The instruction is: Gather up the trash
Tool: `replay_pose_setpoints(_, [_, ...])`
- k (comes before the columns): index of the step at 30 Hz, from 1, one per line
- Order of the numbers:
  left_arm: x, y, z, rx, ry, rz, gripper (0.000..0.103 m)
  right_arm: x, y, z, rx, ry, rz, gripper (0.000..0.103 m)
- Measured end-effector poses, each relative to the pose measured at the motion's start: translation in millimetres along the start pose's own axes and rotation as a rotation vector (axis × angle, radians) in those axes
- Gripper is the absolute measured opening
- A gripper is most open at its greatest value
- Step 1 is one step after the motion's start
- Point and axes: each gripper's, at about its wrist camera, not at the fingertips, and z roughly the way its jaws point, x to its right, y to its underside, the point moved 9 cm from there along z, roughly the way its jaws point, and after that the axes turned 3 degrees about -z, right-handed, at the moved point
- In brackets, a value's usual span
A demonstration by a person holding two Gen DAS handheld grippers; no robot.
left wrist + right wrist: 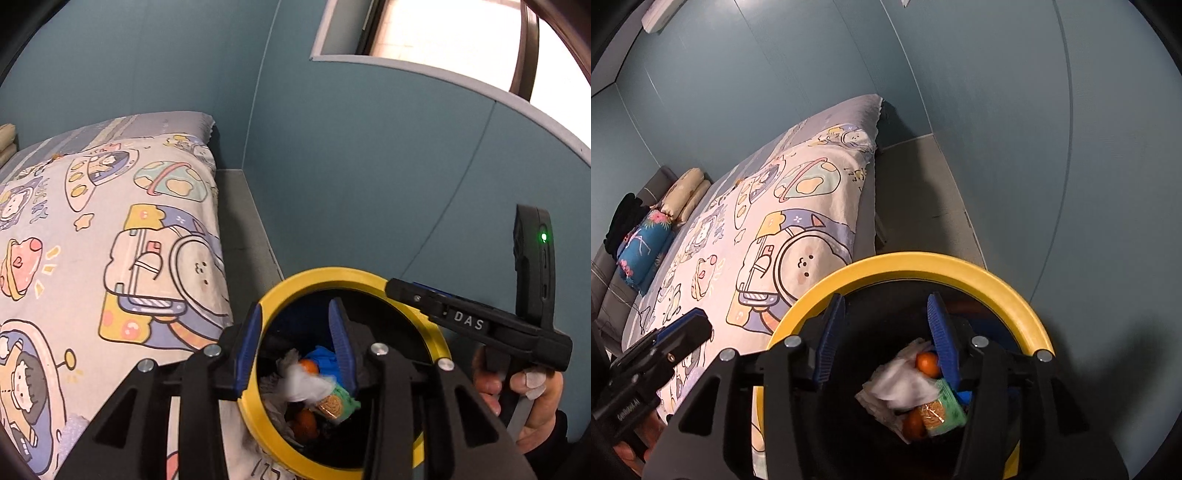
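Drop step. Both grippers, left gripper [295,343] and right gripper [886,336], hang spread and empty over yellow-rimmed bin [960,264] beside bed [798,206]; trash [905,387] lies inside. Next, likely: find more.

"DAS" (white letters) stands on the right gripper [397,288]; other print is illegible.

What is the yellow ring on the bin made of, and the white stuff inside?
The yellow ring looks like smooth hard plastic: even colour, soft sheen, crisp edge. The white stuff seems to be crumpled tissue or thin paper: soft, wrinkled and matte, though it is blurred, so I can't be sure.
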Motion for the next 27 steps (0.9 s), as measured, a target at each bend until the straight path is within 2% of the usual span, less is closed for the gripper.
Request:
replay_pose_setpoints(9, [-16.0, -12.0, -24.5, 0.052, -0.03, -0.023, 0.035, -13.2, -9.7, -8.6, 0.036, -0.01, -0.03, 0.045])
replay_pose_setpoints(17, [-50.5, -22.2, -54.3, 0.113, -0.122, -0.043, 0.035, -57.4, -23.9, -11.0, 0.078, -0.055, -0.1, 0.045])
replay_pose_setpoints(27, [-117.9, -45.3, -109.8, 0.225, -0.287, -0.127, 0.035, -133.8, -37.9, 0.5, 0.13, -0.096, -0.217, 0.045])
